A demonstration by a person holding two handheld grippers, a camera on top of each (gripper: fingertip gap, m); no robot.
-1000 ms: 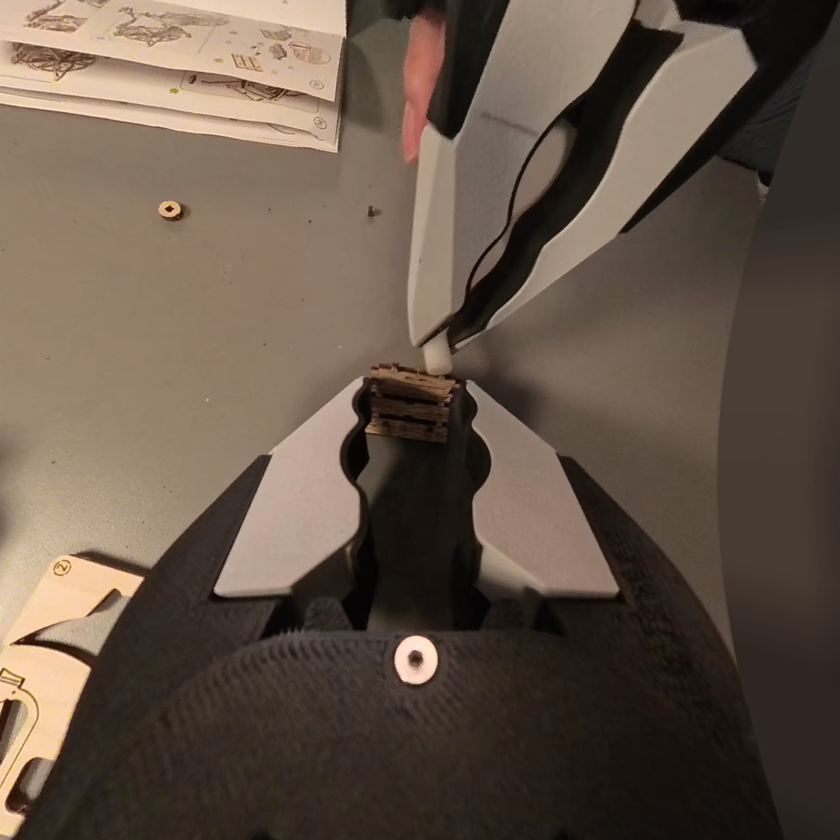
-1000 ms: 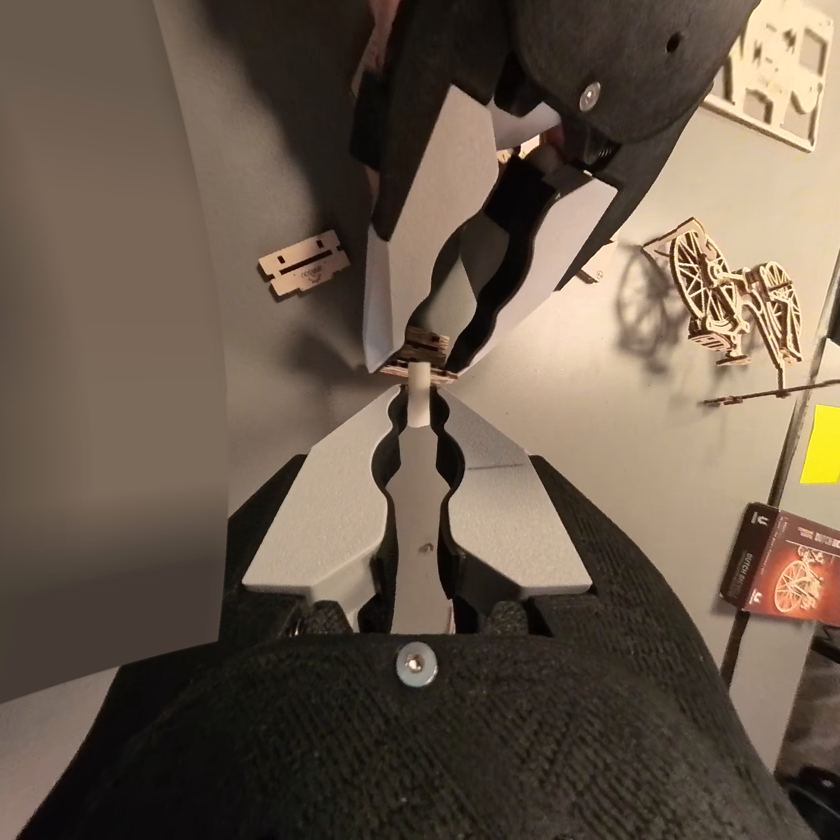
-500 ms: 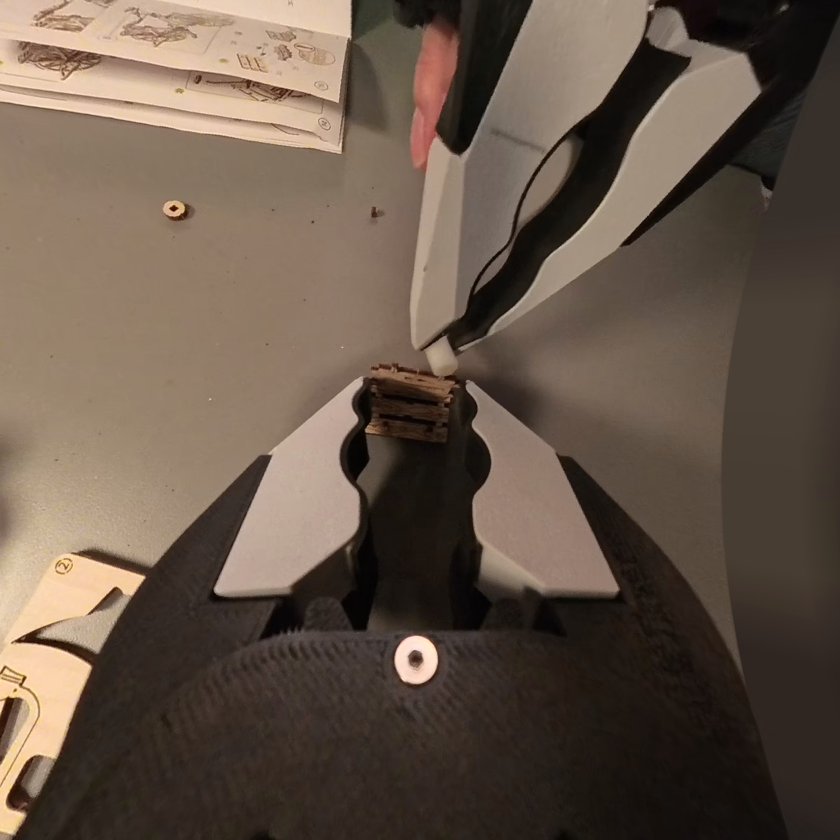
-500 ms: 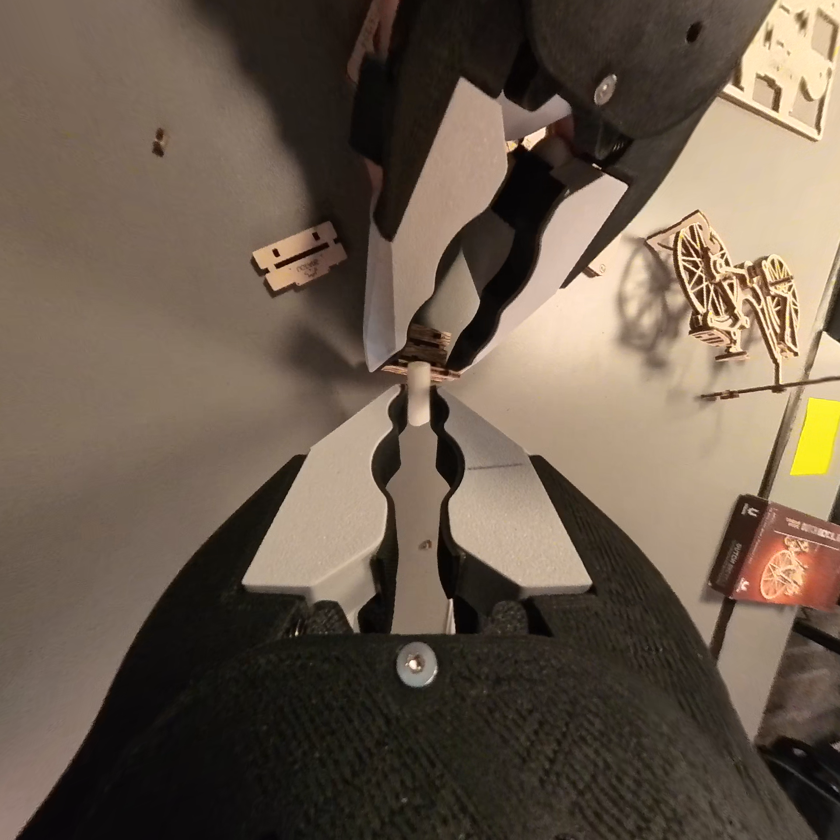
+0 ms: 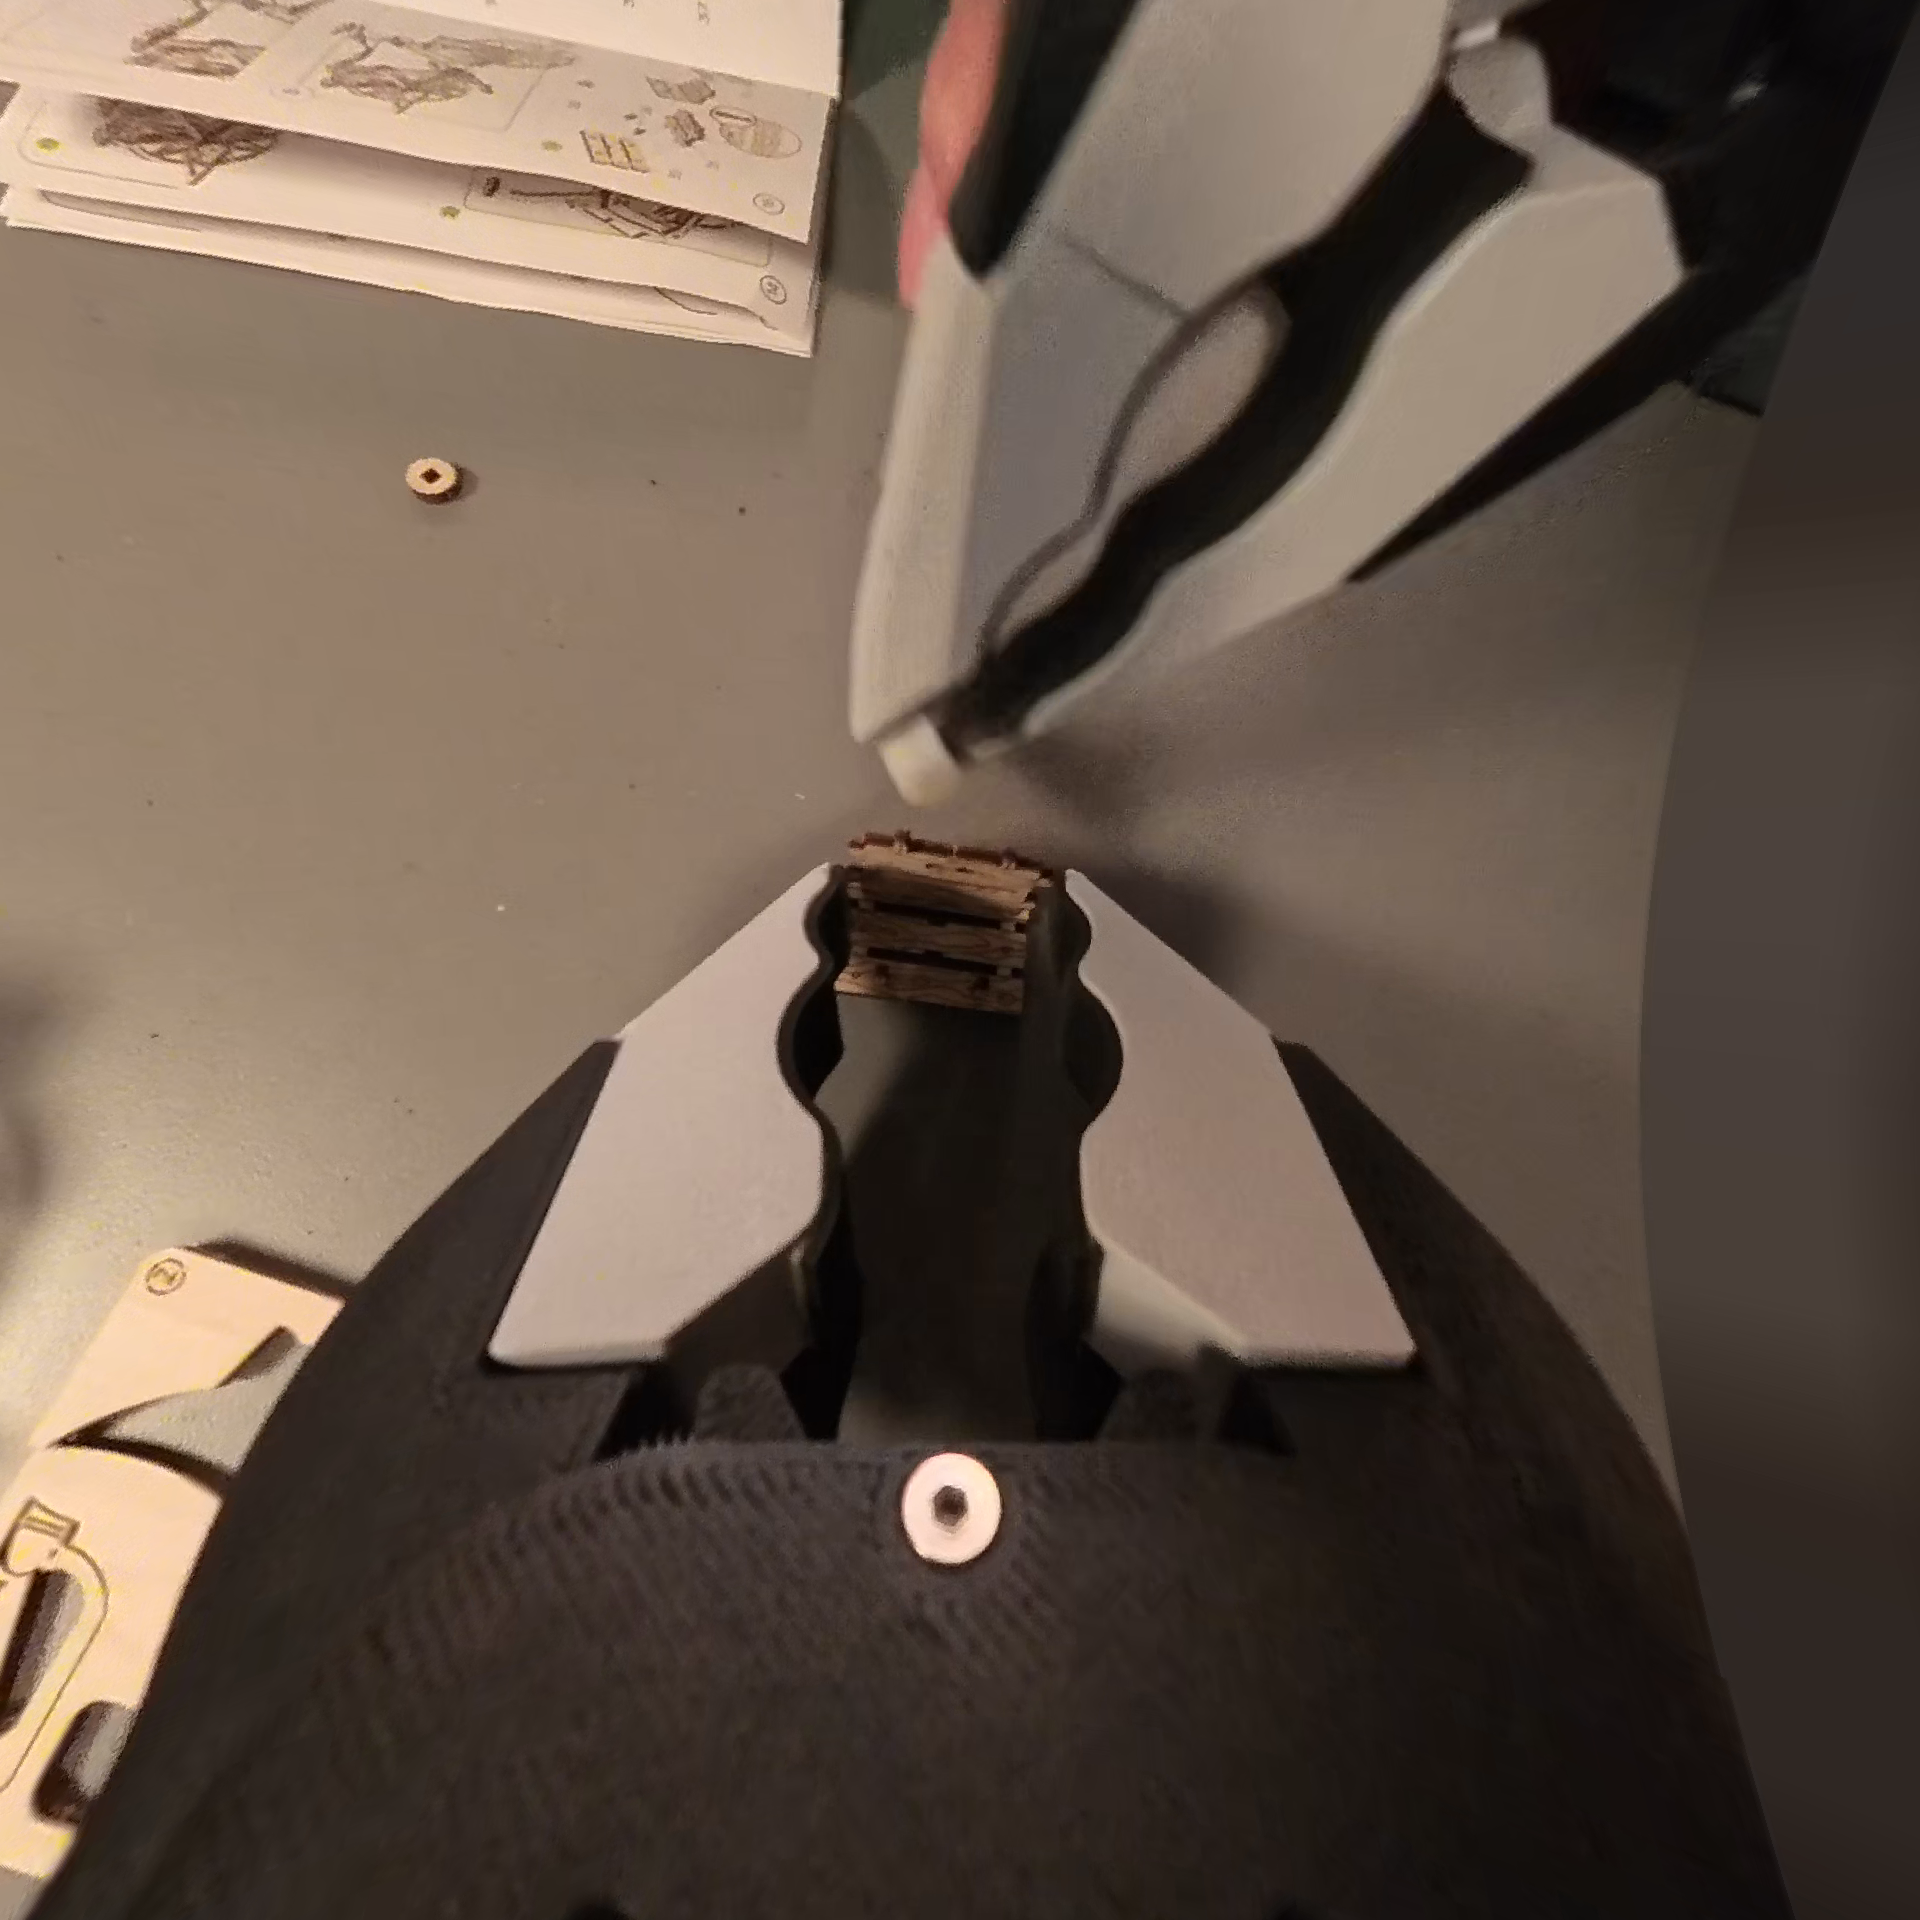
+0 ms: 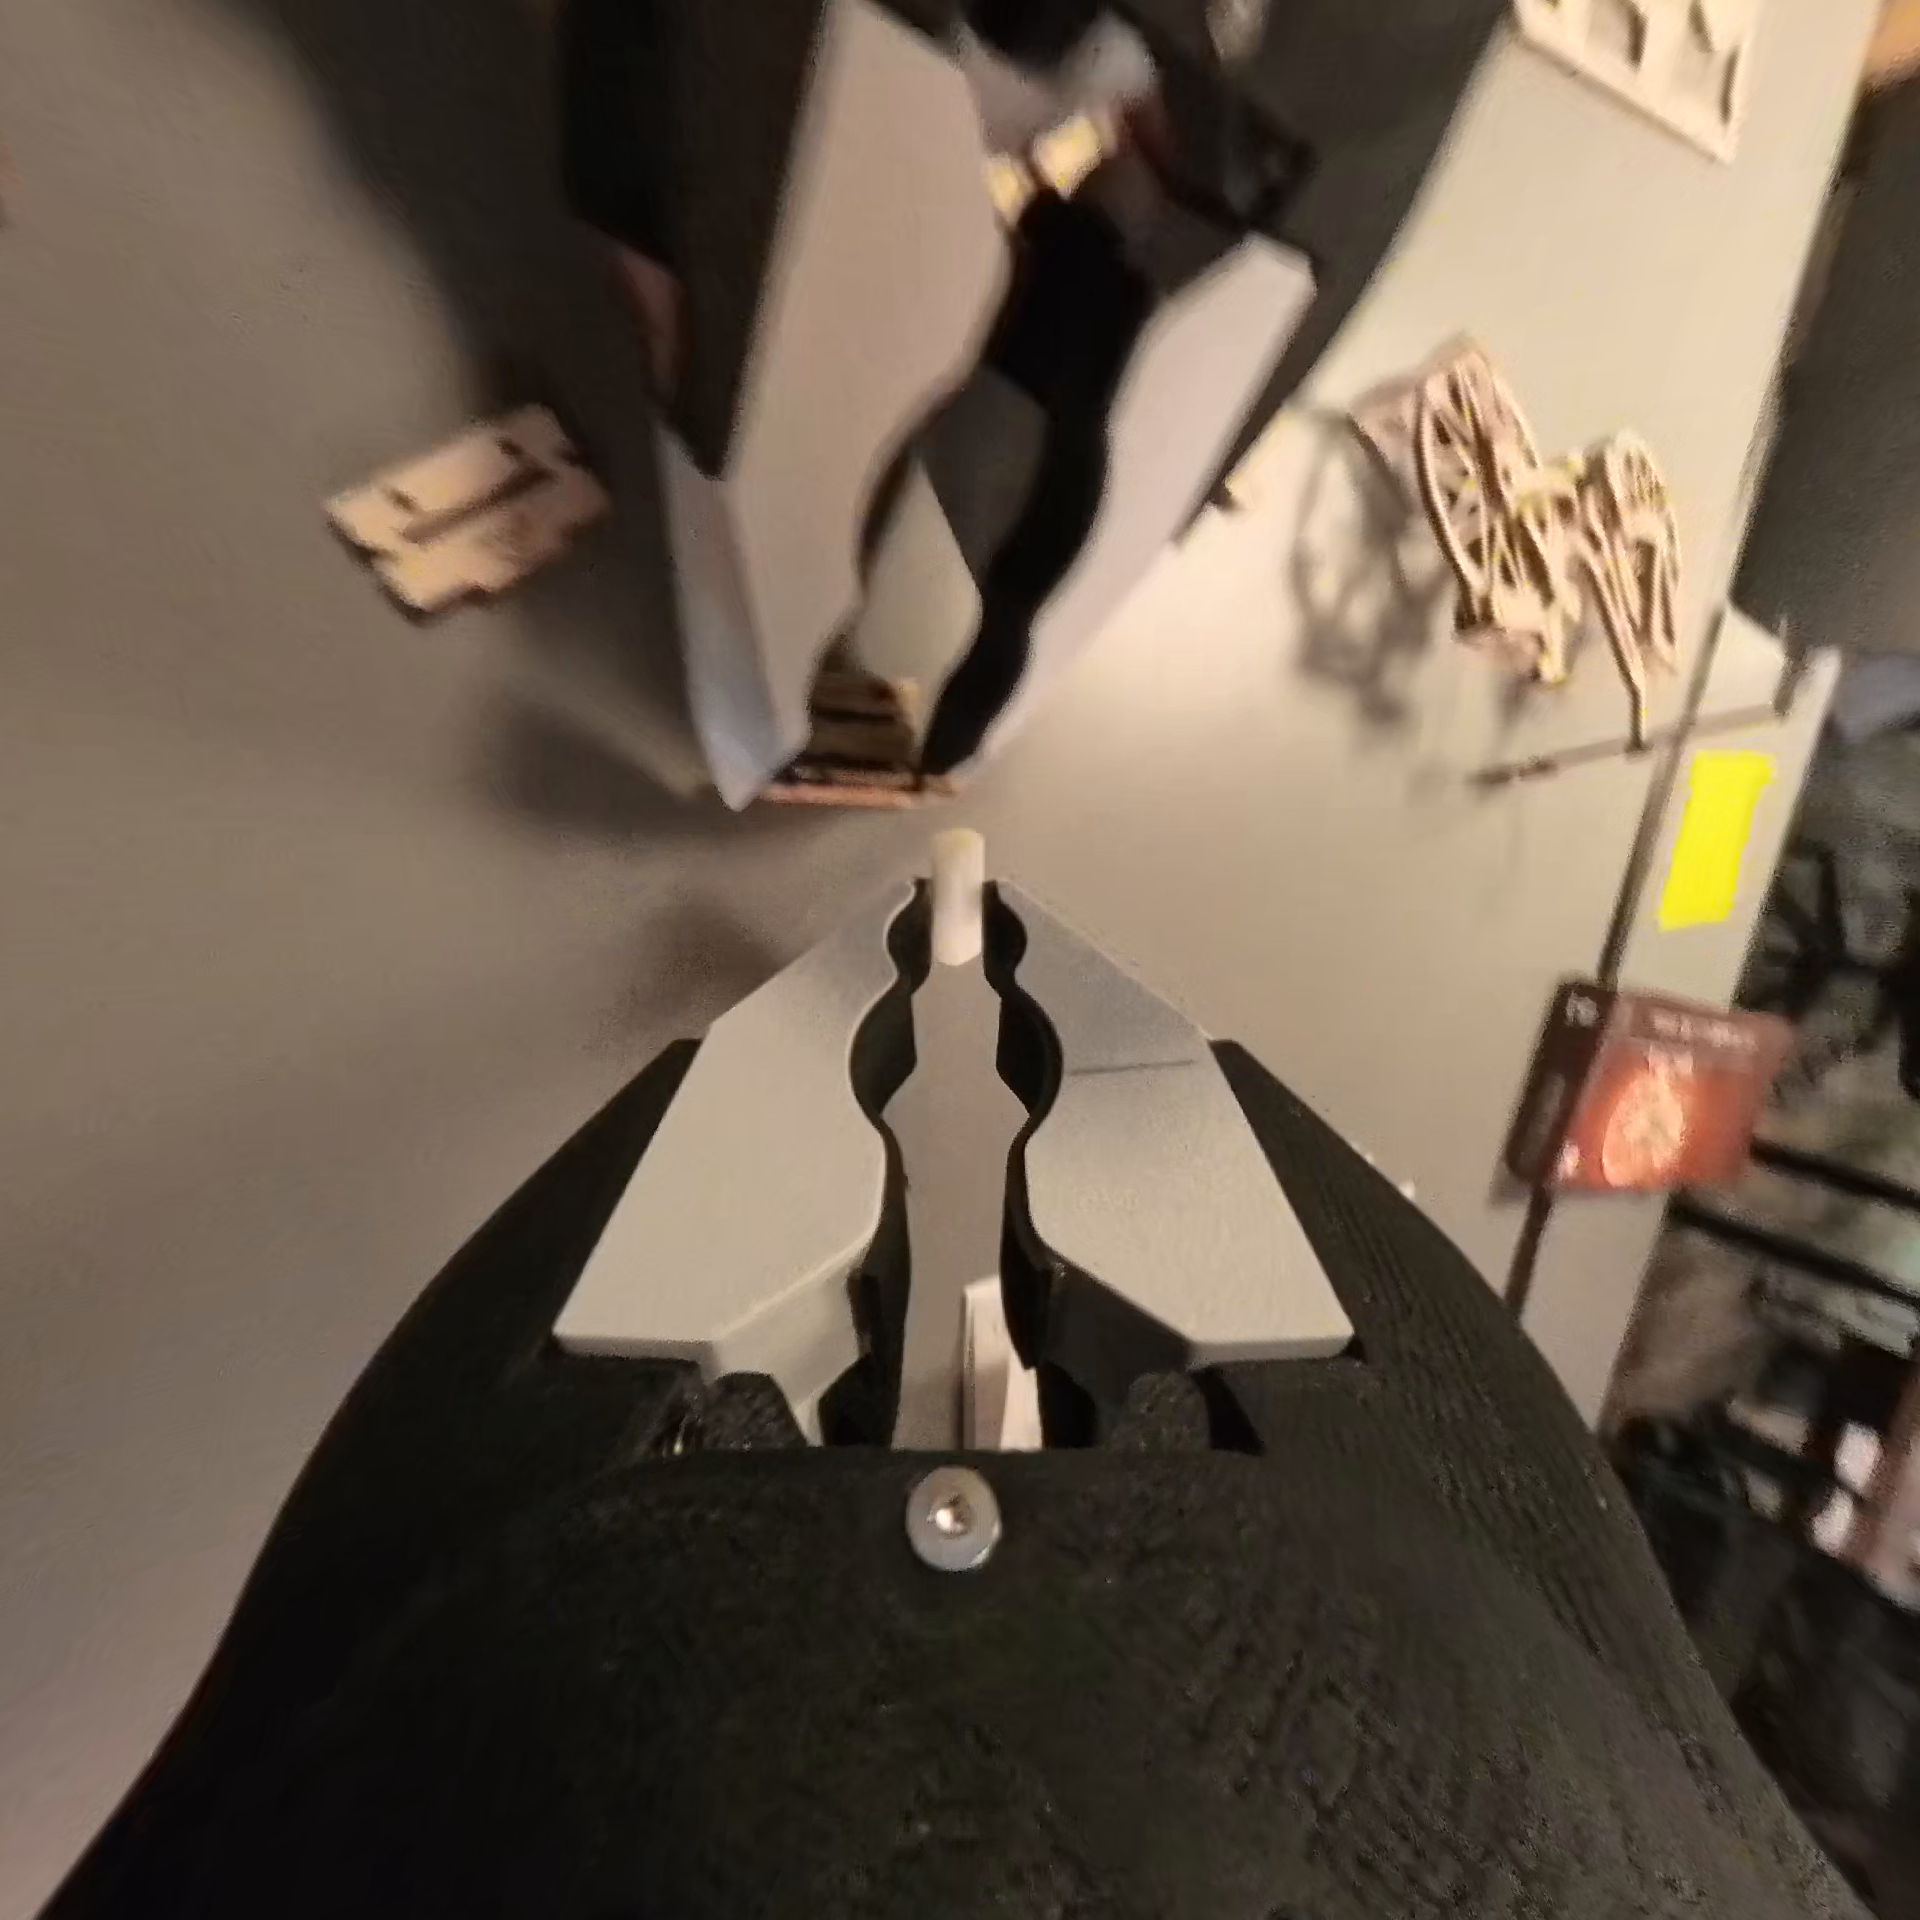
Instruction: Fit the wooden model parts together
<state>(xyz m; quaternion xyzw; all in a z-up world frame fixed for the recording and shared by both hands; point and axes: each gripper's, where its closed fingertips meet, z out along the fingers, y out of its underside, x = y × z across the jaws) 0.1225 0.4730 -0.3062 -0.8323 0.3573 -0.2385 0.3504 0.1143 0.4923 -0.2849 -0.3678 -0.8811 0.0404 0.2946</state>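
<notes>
My left gripper (image 5: 943,899) is shut on a small slatted wooden block (image 5: 935,940), held by its sides just above the grey table. My right gripper (image 6: 956,891) is shut on a short white peg (image 6: 954,873) that sticks out past its fingertips. In the left wrist view the right gripper (image 5: 940,732) comes in from the upper right, with the peg (image 5: 920,771) a small gap above and behind the block. In the blurred right wrist view the left gripper (image 6: 842,774) points toward me with the block (image 6: 862,717) between its tips, apart from the peg.
An instruction booklet (image 5: 416,156) lies at the far left, with a small wooden washer (image 5: 434,480) near it. A cut-out wooden sheet (image 5: 94,1455) lies near left. A flat wooden part (image 6: 468,520), a built wheeled wooden model (image 6: 1538,540) and a dark box (image 6: 1652,1101) also show. My two grippers' fingertips are within a few centimetres of each other.
The right gripper has pulled back with the peg, which touched the top of the block before and now stands clear of it. The left gripper kept its hold and barely moved.
</notes>
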